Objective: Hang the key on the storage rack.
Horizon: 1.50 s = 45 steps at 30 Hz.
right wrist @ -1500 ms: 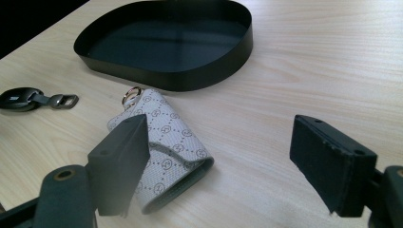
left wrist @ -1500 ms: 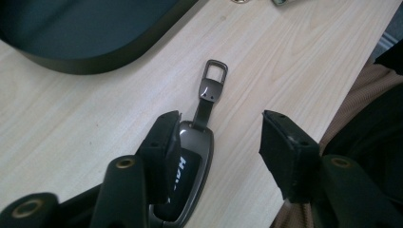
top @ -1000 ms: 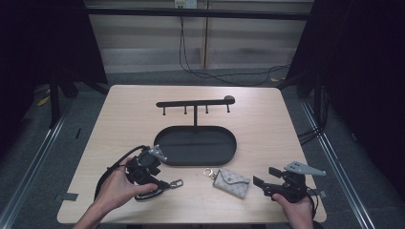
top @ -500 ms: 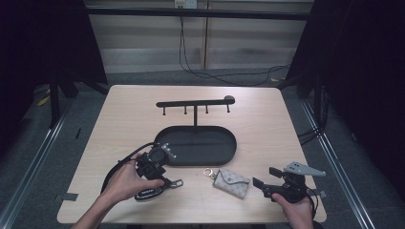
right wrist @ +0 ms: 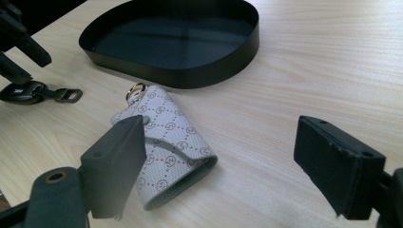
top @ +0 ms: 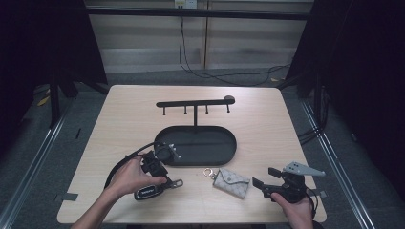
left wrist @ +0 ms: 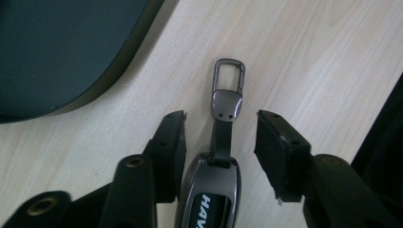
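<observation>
High view: the left hand [top: 130, 175] comes in from the bottom left, forearm slanting up and to the right, and holds the left gripper [top: 160, 168] low over the table [top: 124, 109], jaws aimed toward the table's near right. The key fob [top: 150, 190] lies flat on the table under that gripper, just in front of the tray [top: 229, 143]. Its long axis runs left to right with a slight upward slant, clip end to the right, toward the pouch [top: 231, 181].

Left gripper view: the left gripper [left wrist: 220, 137] straddles the fob's strap, one jaw on each side. The jaws have just been closing, yet a gap remains on both sides and neither pad presses on the fob [left wrist: 211, 190] or its clip [left wrist: 228, 88]. The clip points away from the camera.

Right hand [top: 296, 210] rests at the near right edge, wrist low, with the right gripper [top: 265, 180] pointing left toward the pouch.

Right gripper view: the right gripper [right wrist: 218, 156] stands wide open and holds nothing. The pouch [right wrist: 166, 142] lies beyond its left jaw, ring end toward the tray [right wrist: 190, 71].
</observation>
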Each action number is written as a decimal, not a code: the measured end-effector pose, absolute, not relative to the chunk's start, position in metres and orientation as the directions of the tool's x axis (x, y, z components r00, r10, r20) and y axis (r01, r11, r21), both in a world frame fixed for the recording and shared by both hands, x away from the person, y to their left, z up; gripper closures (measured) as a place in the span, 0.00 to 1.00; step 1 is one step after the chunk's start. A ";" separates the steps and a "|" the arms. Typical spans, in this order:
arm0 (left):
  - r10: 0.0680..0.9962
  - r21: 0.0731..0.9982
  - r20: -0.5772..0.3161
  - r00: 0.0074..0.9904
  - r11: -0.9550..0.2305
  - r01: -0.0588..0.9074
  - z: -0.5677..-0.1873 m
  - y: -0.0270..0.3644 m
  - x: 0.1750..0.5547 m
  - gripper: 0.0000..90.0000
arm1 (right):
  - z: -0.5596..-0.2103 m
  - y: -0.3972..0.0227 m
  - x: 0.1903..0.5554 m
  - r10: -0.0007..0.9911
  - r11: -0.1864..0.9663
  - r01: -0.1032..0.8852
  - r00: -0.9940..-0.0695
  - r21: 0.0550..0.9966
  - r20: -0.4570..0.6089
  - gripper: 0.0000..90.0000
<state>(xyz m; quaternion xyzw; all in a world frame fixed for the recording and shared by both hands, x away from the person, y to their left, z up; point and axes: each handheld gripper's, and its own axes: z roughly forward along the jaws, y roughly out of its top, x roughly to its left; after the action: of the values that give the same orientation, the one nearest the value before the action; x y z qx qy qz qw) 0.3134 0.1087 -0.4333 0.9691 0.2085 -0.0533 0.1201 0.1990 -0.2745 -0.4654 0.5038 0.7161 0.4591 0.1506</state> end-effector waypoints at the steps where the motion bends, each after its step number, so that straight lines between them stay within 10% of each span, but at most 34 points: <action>1: 0.386 0.199 -0.156 0.909 -0.889 0.411 -0.436 0.106 0.313 0.64 | -0.465 -0.274 0.199 0.860 0.071 0.584 -0.447 0.809 0.247 0.20; 8: 0.345 0.167 -0.143 0.928 -0.915 0.366 -0.445 0.092 0.312 0.77 | -0.465 -0.275 0.199 0.860 0.067 0.584 -0.445 0.809 0.250 0.19; 45: 0.295 0.004 -0.051 0.954 -0.955 0.296 -0.464 0.060 0.307 0.78 | -0.467 -0.274 0.201 0.859 0.076 0.598 -0.445 0.798 0.252 0.19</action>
<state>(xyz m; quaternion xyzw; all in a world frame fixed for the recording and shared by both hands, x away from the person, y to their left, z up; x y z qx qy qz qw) 0.3069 0.0597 -0.4641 0.9884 0.1496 -0.0247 0.0057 0.2008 -0.2743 -0.4672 0.5067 0.7191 0.4532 0.1441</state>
